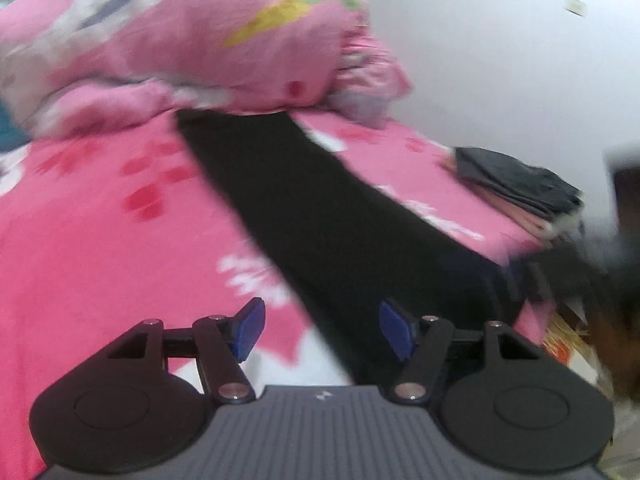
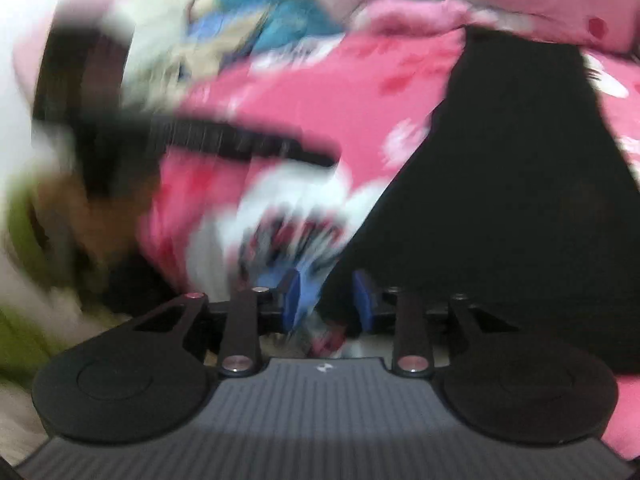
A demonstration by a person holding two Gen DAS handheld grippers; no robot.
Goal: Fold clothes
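Motion blur smears the left half of the right wrist view, where the left claw (image 2: 248, 148) shows only as a dark streak. The far end of the black garment (image 1: 304, 216) slips under the pink quilt (image 1: 192, 40). At the right edge, the right claw (image 1: 560, 276) is a smear, and the folded grey clothes (image 1: 520, 184) beside it are soft.
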